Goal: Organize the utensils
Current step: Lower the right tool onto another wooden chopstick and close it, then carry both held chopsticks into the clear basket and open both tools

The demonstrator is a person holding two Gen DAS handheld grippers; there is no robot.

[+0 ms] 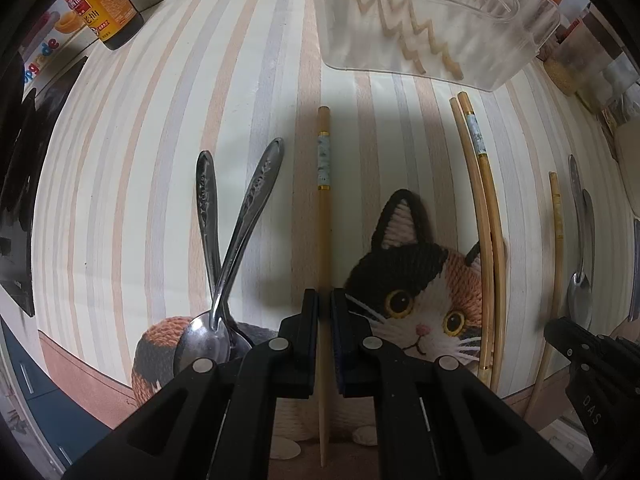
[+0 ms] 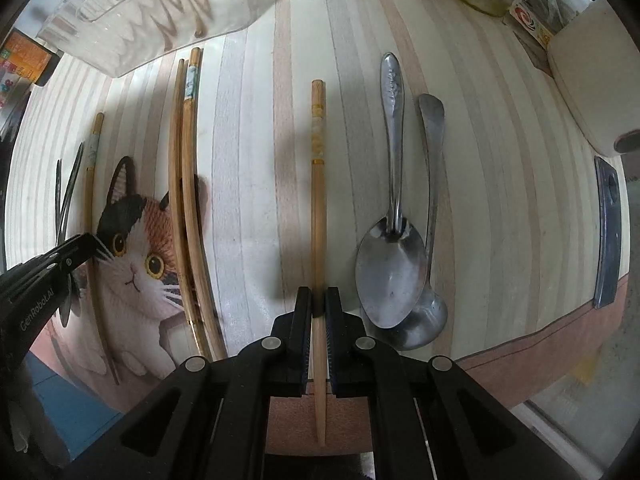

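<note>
Two grippers | left fingers [image 1: 324, 300] clamp chopstick [image 1: 323, 216] | right fingers [image 2: 319, 300] clamp another chopstick [image 2: 318, 200] | clear bin [image 1: 432, 20] empty

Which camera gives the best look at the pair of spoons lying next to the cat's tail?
The left wrist view. There the crossed pair of spoons lies close and sharp, handles and bowls visible, though the left gripper covers part of the bowls. The right wrist view shows the same pair only as thin slivers at its far left edge.
</note>
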